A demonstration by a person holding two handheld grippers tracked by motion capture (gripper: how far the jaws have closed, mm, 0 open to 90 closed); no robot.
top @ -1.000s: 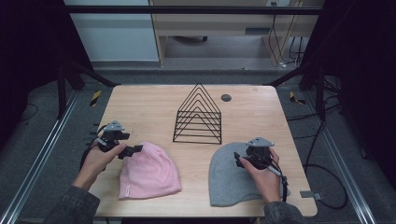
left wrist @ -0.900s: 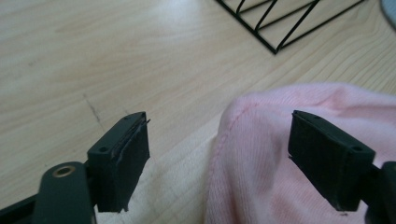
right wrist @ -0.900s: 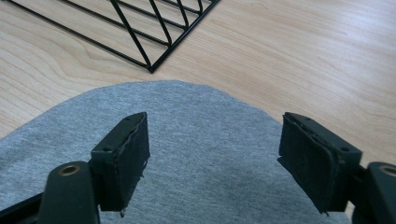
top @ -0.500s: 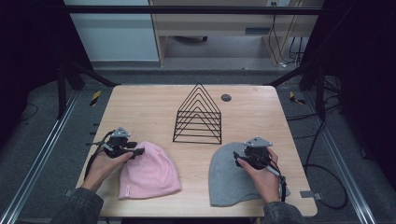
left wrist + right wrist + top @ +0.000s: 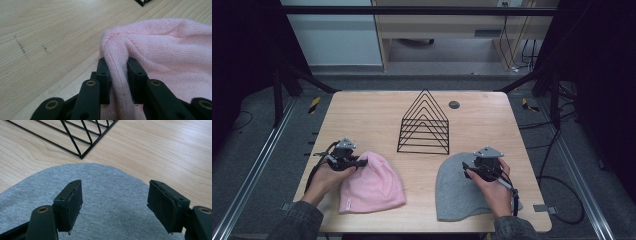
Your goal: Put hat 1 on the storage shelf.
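Observation:
A pink knit beanie (image 5: pixel 371 184) lies flat at the front left of the table. My left gripper (image 5: pixel 357 163) is at the beanie's crown; its jaws have just been closing, and they now pinch a raised fold of the pink beanie (image 5: pixel 160 50) between the pads (image 5: pixel 104 75). A grey beanie (image 5: pixel 457 190) rests at the front right. Over its crown hovers my right gripper (image 5: pixel 469 167), jaws wide apart above the grey beanie (image 5: pixel 110 192) with nothing between them.
A black wire rack (image 5: pixel 424 122) shaped like nested triangles stands at the table's middle; one corner of the rack (image 5: pixel 81 156) lies just beyond the grey beanie. A small dark round disc (image 5: pixel 454 104) sits behind it. The wooden table (image 5: pixel 362 115) ends close to both hands.
My left gripper slid right onto the pink beanie's crown and its jaws closed on a fold of the knit. The right gripper stayed where it was.

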